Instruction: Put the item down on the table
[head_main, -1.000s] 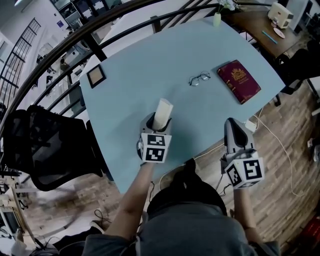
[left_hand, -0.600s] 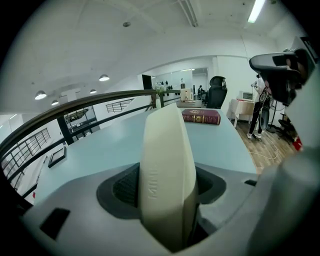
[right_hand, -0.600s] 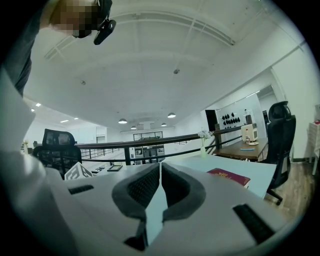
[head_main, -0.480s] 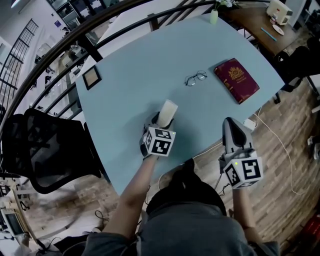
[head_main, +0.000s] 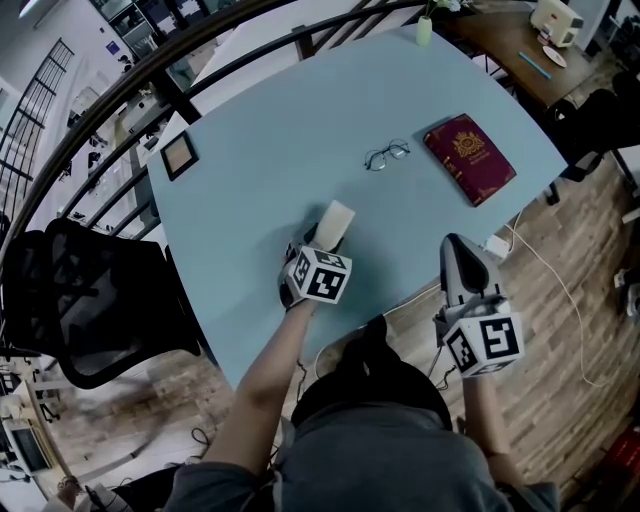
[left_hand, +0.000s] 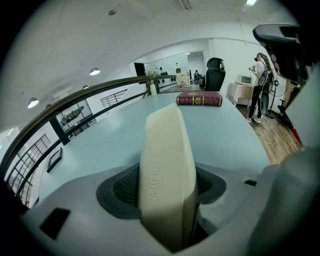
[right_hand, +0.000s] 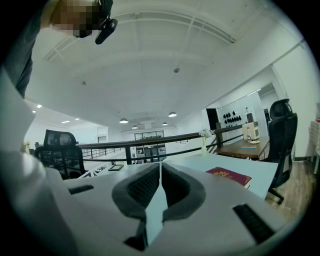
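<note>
Pale blue table (head_main: 260, 120) fills frame, wide bare stretch at centre. Maroon book (head_main: 470, 158) near right edge; small framed picture (head_main: 179, 156) at far-left corner. Left gripper (head_main: 318, 248) just inside near edge, jaws clamped on cream oblong item (head_main: 336, 222), tilted; contact with tabletop cannot be told. Right gripper (head_main: 458, 250) off near edge, jaws together, empty. Spectacles (head_main: 386, 155) just beside book. Step judged: set-down under way. Next: settle item on bare patch ahead, part jaws, draw back toward near edge.
</note>
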